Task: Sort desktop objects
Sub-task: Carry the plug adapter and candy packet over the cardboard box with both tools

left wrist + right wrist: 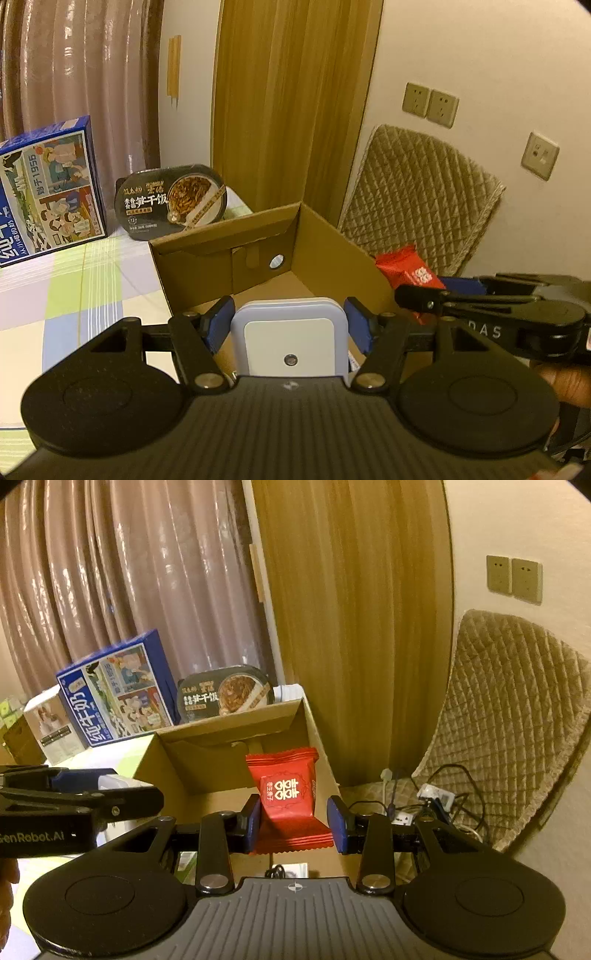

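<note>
In the left wrist view my left gripper is shut on a white square plug-in device, its blue pads pressing both sides. It hangs over the near part of an open cardboard box. In the right wrist view my right gripper is shut on a red snack packet with white characters, held upright over the same cardboard box. The two grippers are side by side. The right gripper with the red packet shows at the right edge, and the left gripper at the left edge.
Behind the box stand a blue milk carton case and a black instant rice bowl on a checked tablecloth. A small white box sits farther left. A quilted cushion leans on the wall; cables and a power strip lie below it.
</note>
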